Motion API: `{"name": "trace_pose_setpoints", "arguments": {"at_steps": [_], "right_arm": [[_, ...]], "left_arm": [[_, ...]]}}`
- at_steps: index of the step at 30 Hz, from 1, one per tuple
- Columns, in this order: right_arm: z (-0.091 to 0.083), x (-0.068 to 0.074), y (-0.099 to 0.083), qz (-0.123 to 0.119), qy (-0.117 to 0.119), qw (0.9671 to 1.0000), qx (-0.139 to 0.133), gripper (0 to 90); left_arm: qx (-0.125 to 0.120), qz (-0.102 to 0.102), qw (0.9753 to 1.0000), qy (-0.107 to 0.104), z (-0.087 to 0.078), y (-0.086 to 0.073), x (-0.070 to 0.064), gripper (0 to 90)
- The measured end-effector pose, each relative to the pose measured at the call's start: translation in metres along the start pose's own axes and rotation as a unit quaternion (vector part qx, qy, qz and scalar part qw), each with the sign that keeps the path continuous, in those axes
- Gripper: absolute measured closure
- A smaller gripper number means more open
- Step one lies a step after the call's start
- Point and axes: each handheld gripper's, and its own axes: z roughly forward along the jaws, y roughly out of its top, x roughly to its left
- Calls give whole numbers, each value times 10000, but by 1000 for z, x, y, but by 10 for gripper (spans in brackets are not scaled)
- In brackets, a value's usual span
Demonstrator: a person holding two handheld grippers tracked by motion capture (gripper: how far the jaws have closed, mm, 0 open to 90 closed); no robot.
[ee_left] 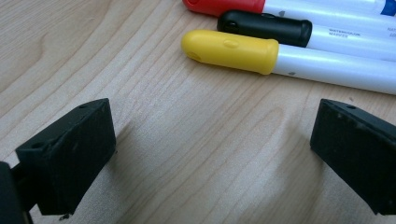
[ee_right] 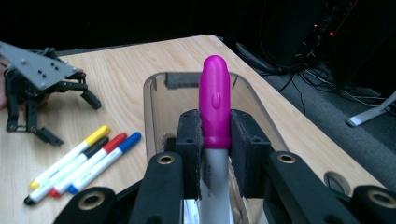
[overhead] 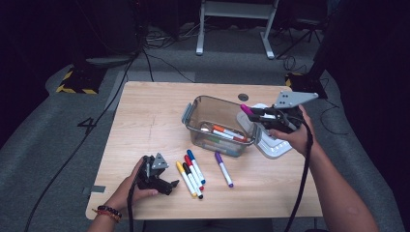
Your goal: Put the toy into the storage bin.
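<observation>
My right gripper (overhead: 257, 114) is shut on a magenta-capped marker (overhead: 246, 109) and holds it above the right rim of a clear plastic container (overhead: 193, 111). In the right gripper view the marker (ee_right: 214, 100) stands between the pads (ee_right: 189, 140), cap pointing over the container (ee_right: 152, 109). My left gripper (overhead: 170, 178) rests open on the table just left of a row of markers: yellow (overhead: 186, 179), black (overhead: 193, 180), red (overhead: 193, 170) and blue (overhead: 196, 166). In the left gripper view the yellow cap (ee_left: 233, 50) lies just beyond the wide-apart jaws, with nothing between them.
A purple marker (overhead: 223, 169) lies alone in front of the container. Several markers, one with an orange cap (overhead: 228, 132), lie inside it. A white lid (overhead: 273, 145) sits under the right hand. The wooden table (overhead: 145, 116) has bare room at left.
</observation>
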Motion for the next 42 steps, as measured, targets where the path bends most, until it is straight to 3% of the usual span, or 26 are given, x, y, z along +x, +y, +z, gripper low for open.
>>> {"name": "trace_pose_setpoints", "arguments": {"at_steps": [1,4,9,18,20,22,25,32,35,38,42], "right_arm": [[0,0,0,0,0,10000,0,745],[23,-5,14,-10,118,9997,218,745],[57,-7,18,80,327,9979,552,745],[110,-5,8,112,523,9891,1373,745],[119,-4,4,61,554,9856,1595,745],[130,-1,-2,-47,683,9792,1912,745],[144,2,-11,-184,653,9699,2337,745],[160,4,-17,-160,902,9532,2881,741],[165,10,-17,-274,957,9456,3098,726],[164,9,-16,-244,788,9486,3054,658],[158,4,-16,-76,627,9574,2816,547]], "left_arm": [[2,-3,10000,-3,0,0,0,4],[2,-3,10000,-2,0,0,0,4],[1,-1,10000,1,0,0,0,4],[3,-3,10000,-5,0,0,0,4],[1,-3,10000,-3,0,0,0,4],[2,-2,10000,-4,0,0,0,4],[2,-4,10000,-6,0,0,0,3],[10,13,10000,-7,0,0,0,2],[10,13,10000,-10,0,0,0,2],[10,12,10000,-7,0,0,0,2],[12,15,10000,-8,0,0,0,2]]}}
